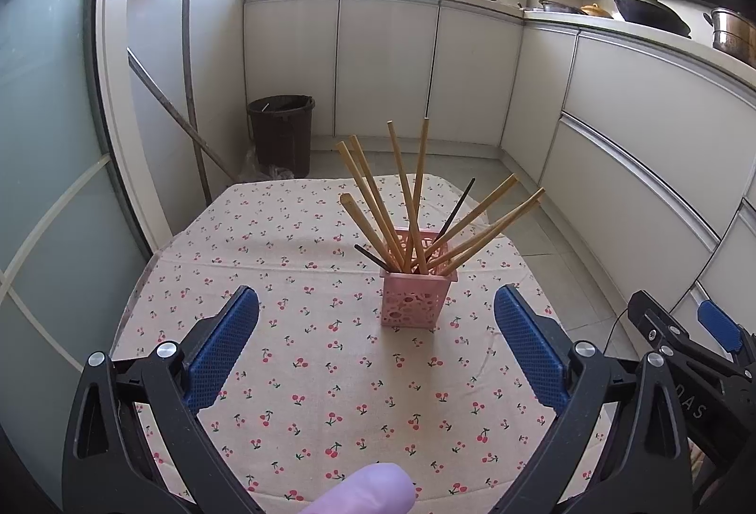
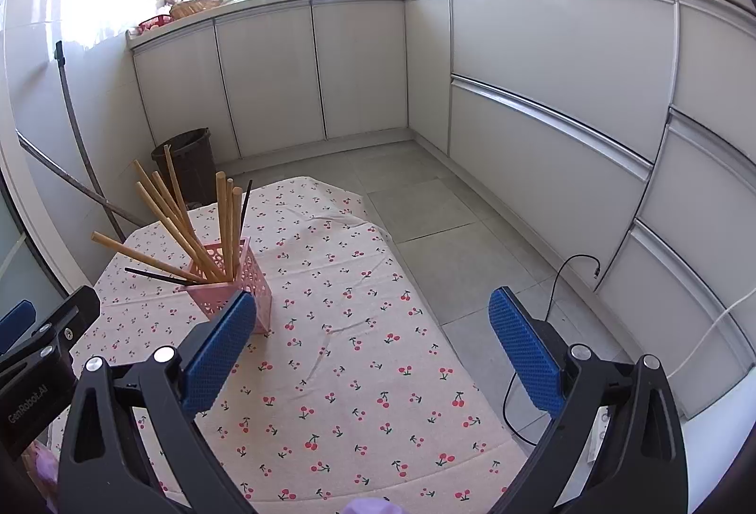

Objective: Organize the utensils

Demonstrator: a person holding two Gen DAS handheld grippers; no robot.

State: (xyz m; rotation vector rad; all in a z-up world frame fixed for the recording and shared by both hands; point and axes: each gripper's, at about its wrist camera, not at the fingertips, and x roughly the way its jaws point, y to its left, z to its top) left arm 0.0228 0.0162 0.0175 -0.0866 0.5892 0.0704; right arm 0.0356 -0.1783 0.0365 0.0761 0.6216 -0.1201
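Left gripper point(image 1: 375, 344) and right gripper point(image 2: 373, 344) are hanging wide open over the table, gripping nothing. "GenRobot.AI" is showing on the left gripper's body. The pink holder point(image 1: 418, 299) is standing mid-table with chopsticks point(image 1: 406, 202) fanning out. Cherry-print tablecloth point(image 1: 307, 372) is covering the table; white cabinets point(image 2: 557, 98) are lining the kitchen.

Left claw point(image 1: 376, 327): black plastic frame, triangular cut-outs, silver round screws at joints, blue finger pads point(image 1: 222, 353) with fine dimpled texture. Right claw point(image 2: 373, 329): same black frame, silver screws, blue textured pads point(image 2: 219, 353). White lettering "GenRobot.AI" on black body. Purple glove fingertip point(image 1: 364, 490).
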